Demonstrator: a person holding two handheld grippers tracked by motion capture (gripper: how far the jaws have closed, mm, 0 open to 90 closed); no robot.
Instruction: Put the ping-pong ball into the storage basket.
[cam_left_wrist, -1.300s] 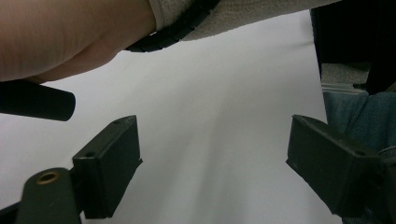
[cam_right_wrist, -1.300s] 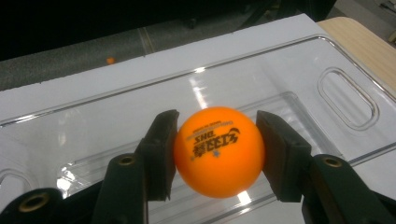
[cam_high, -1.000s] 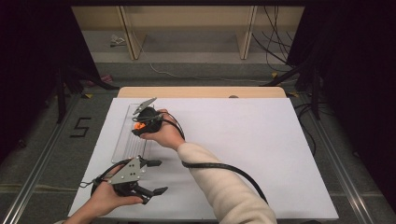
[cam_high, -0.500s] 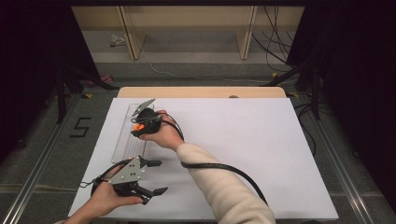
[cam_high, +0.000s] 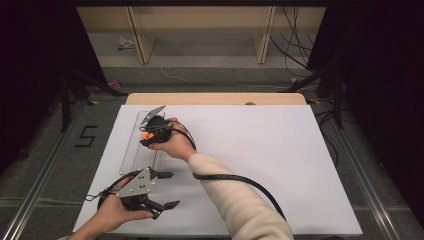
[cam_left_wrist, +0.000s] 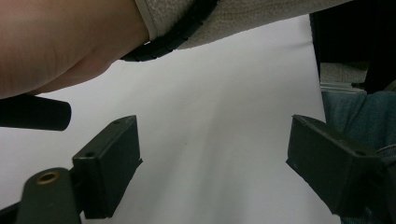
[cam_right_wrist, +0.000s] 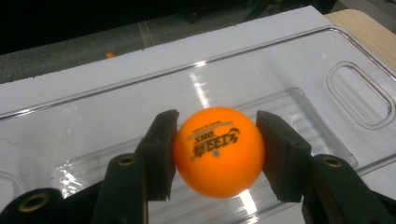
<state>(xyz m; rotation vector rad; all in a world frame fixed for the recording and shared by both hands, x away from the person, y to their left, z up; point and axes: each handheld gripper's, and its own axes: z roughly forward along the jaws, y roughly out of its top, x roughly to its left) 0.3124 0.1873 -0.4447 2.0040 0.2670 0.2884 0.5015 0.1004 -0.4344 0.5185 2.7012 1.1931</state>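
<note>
My right gripper (cam_right_wrist: 218, 154) is shut on an orange table-tennis ball (cam_right_wrist: 219, 150) with black print, one jaw pressed to each side. The ball hangs over a clear plastic tray (cam_right_wrist: 299, 70) with a handle slot; I cannot tell whether it touches the tray floor. In the high view the right gripper (cam_high: 150, 134) holds the ball (cam_high: 146, 135) above the tray (cam_high: 131, 155) at the table's far left. My left gripper (cam_high: 169, 190) rests near the front left edge, open, with nothing between its jaws. In the left gripper view, bare white table lies under the open left gripper (cam_left_wrist: 212, 154).
The white table top (cam_high: 260, 150) spreads wide to the right of both grippers. The right forearm in a cream sleeve (cam_high: 235, 200) crosses the front middle, its black cable (cam_high: 235, 178) looping beside it. Beyond the table are a wooden strip (cam_high: 215, 98) and floor cables.
</note>
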